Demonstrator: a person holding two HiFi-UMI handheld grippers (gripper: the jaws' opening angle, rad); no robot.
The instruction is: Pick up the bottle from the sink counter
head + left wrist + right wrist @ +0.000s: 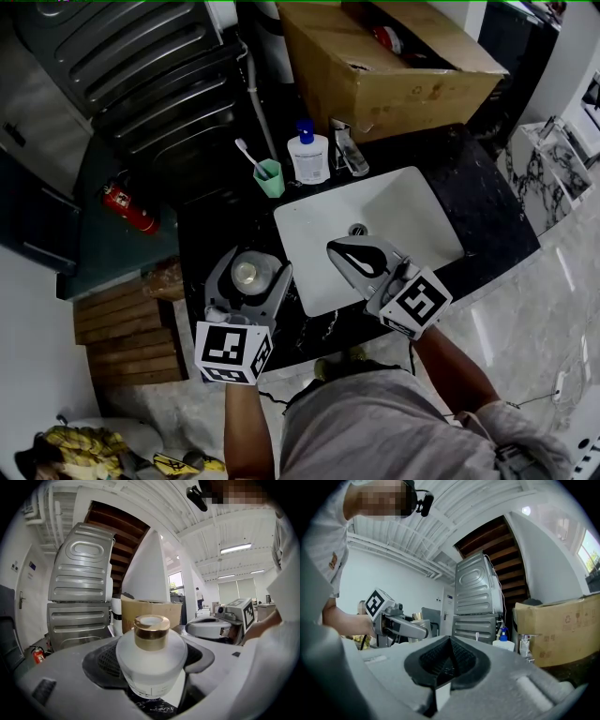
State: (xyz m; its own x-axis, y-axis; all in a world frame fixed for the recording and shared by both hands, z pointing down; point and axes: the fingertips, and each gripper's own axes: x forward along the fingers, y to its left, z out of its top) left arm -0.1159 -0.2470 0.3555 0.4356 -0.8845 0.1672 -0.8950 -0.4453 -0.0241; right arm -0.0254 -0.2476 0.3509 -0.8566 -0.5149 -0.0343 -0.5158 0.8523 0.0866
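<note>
A squat frosted white bottle (151, 660) with a gold collar sits upright between the jaws of my left gripper (247, 279), which is shut on it; in the head view the bottle (247, 273) is held above the dark counter (211, 239), left of the sink (389, 211). My right gripper (361, 258) hovers over the white sink basin, its jaws shut with nothing between them. In the right gripper view the dark pads (461, 660) meet in front, and the left gripper (398, 625) shows at the left.
At the back of the counter stand a green cup with a toothbrush (268, 176), a white pump bottle with a blue cap (308, 155) and the faucet (348, 147). A cardboard box (384, 61) sits behind. A red fire extinguisher (129, 208) lies on the floor at left.
</note>
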